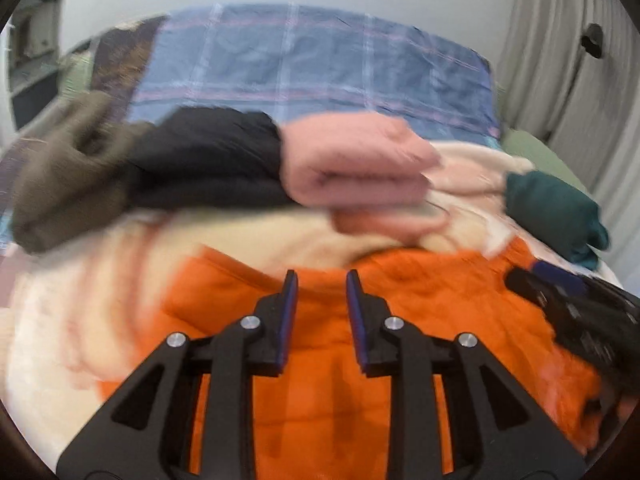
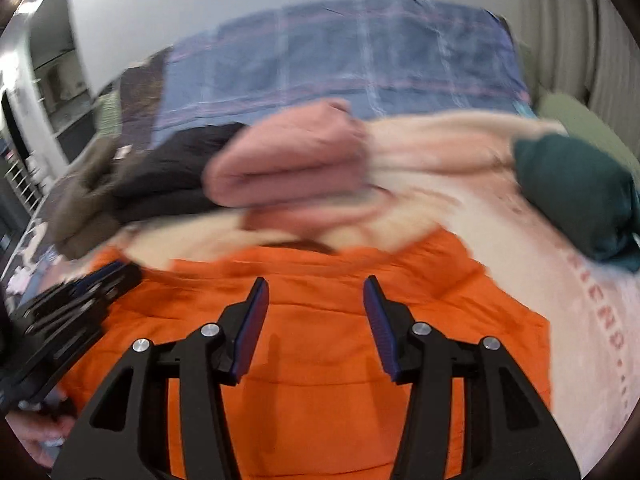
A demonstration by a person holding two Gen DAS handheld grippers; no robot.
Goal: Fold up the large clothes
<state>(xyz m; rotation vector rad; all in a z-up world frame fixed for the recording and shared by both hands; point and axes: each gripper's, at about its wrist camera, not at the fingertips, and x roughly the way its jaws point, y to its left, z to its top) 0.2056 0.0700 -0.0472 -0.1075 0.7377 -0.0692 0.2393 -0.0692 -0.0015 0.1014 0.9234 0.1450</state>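
Left wrist view: the left tongs (image 1: 322, 280) are standing narrowly spread with nothing between the pads, hovering over the orange garment (image 1: 320, 380) that is lying on the cream blanket (image 1: 52, 340) on the bed, while the right tongs (image 1: 560, 304) are showing at the right edge. Right wrist view: the right tongs (image 2: 316, 286) are standing wider apart, pinching nothing, above the same orange garment (image 2: 320, 360), with folded pink (image 2: 288, 160), black (image 2: 172, 168) and teal (image 2: 580, 196) clothes lying beyond.
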